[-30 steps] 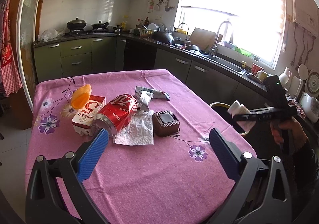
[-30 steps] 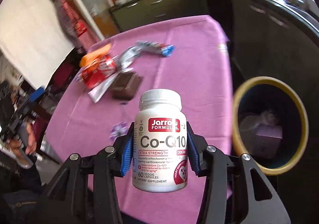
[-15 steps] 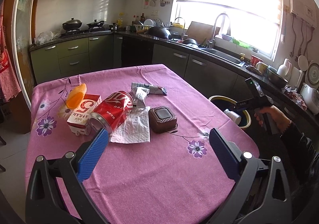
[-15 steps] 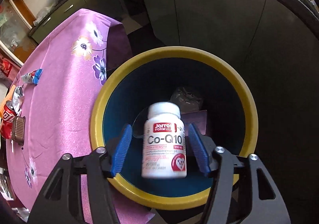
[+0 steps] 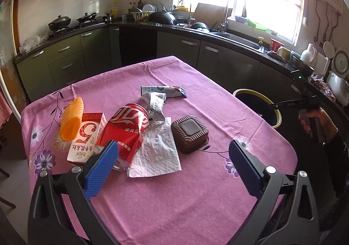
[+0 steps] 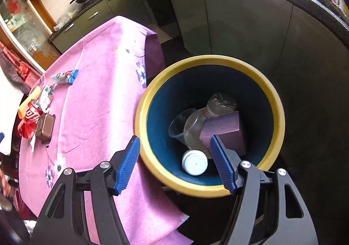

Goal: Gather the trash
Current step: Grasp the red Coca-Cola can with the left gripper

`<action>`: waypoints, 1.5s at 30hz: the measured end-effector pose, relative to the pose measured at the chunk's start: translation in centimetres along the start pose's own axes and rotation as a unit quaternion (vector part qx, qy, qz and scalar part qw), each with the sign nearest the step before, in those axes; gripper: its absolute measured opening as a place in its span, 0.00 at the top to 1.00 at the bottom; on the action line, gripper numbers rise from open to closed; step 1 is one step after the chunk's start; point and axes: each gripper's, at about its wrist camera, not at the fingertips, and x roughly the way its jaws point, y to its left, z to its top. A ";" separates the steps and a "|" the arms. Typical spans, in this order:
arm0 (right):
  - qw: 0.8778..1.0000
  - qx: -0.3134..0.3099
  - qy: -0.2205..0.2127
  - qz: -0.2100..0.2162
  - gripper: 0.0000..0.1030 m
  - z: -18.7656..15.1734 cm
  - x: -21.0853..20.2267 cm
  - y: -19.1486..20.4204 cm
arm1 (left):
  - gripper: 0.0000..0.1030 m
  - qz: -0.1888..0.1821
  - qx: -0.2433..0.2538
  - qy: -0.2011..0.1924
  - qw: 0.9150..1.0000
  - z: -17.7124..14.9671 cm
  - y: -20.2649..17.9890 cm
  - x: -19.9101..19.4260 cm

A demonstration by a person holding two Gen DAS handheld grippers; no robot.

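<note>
A: so what's actually in the bin (image 6: 270, 96)? yellow rim, dark blue inside, sits just off the counter (image 5: 196, 201) edge.

B: white pill bottle (image 6: 194, 162) lying cap-up near the front wall, a clear plastic cup (image 6: 182, 125) tipped on its side, a purple box (image 6: 222, 129) leaning over it, plus some crumpled clear thing at the back, can't tell what.

A: and on the pink cloth?

B: crushed red can (image 5: 126, 131) on its side, milk carton (image 5: 87, 136) touching it, orange foam net (image 5: 72, 121) on the carton, foil sheet (image 5: 156, 151), brown square tub (image 5: 189, 133), two silver wrappers (image 5: 162, 92).
</note>
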 end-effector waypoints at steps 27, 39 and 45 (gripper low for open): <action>0.999 -0.021 0.027 0.015 0.35 -1.3 0.9 2.4 | 0.07 -0.036 0.068 0.190 0.979 3.0 6.9 12.7; 0.999 -0.024 0.033 0.016 0.35 -1.5 1.4 2.8 | 0.10 -0.036 0.085 0.200 0.975 2.5 6.2 13.5; 0.999 -0.025 0.036 0.017 0.35 -1.7 1.7 2.9 | 0.35 -0.036 0.074 0.216 0.973 2.0 6.6 14.0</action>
